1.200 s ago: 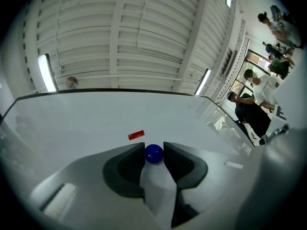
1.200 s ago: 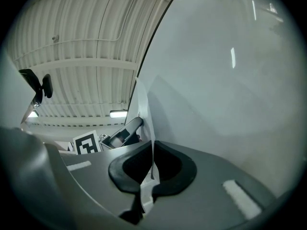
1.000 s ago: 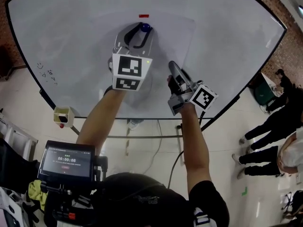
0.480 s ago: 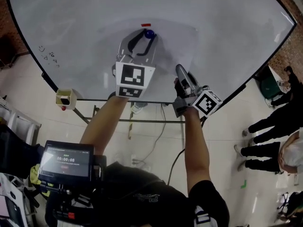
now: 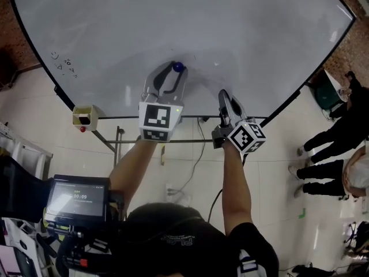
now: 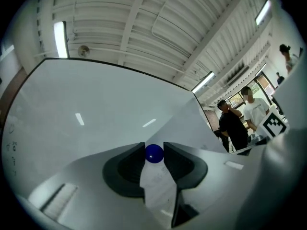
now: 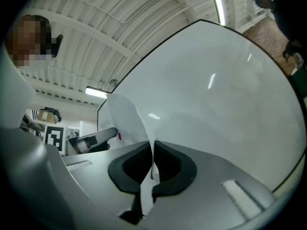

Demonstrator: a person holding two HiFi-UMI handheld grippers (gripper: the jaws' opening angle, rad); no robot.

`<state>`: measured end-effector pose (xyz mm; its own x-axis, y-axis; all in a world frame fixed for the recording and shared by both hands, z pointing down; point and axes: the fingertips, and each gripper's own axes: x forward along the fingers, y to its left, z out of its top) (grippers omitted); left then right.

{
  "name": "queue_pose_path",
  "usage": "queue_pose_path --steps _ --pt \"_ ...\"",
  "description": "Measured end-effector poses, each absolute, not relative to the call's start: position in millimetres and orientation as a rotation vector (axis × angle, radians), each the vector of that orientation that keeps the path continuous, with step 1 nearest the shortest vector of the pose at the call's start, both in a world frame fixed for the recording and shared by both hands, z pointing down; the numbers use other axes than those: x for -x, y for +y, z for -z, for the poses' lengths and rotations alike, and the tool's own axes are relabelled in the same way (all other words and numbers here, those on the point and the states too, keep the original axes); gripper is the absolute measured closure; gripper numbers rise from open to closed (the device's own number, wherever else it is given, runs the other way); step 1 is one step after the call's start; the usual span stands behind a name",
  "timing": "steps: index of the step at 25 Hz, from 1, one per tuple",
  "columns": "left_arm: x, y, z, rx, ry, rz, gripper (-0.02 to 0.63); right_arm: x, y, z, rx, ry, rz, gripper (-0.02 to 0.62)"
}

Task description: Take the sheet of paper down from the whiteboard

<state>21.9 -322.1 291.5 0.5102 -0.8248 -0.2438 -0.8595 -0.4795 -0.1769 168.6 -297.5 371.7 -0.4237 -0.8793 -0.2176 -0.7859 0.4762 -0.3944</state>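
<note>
Left tongs [image 6: 154, 148] first: the two dark pads are pinched onto a small round blue magnet [image 6: 154, 155] right at their tips, and a strip of the white sheet of paper [image 6: 158, 188] runs down between the pads beneath it. Over to the right tongs [image 7: 153, 147]: they are drawn tight together, with only the thin edge of that same sheet clamped between them. From there the paper rises and curls off to the left, standing clear of the board in the right gripper view. From the head view both tools sit low in front of the large white whiteboard [image 5: 173, 16], near its bottom edge. The left tongs are the higher, with the blue magnet at their tip, and the right tongs are just beside them and a little lower. The sheet between them is pale and hard to pick out against the board. Each tool carries its cube with black-and-white square markers, one on the left [image 5: 158, 115] and one on the right [image 5: 248, 136], with bare forearms behind. Further out, a small beige open box [image 5: 84, 116] sits at the board's lower left corner, and a metal stand [image 5: 119, 149] runs beneath. A dark screen showing a timer [image 5: 78, 197] sits at lower left. People in dark trousers [image 5: 328, 149] stand on the pale floor [image 5: 277, 201] at the right.
</note>
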Motion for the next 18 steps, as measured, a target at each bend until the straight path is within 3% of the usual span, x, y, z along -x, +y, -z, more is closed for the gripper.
queue_pose_path --steps 10,18 --pt "57 -288 -357 2.590 1.429 -0.179 0.483 -126 -249 -427 1.738 2.262 0.278 0.581" --pt "82 -243 -382 2.690 1.355 -0.218 0.483 -77 -182 -424 1.984 2.270 0.084 0.581"
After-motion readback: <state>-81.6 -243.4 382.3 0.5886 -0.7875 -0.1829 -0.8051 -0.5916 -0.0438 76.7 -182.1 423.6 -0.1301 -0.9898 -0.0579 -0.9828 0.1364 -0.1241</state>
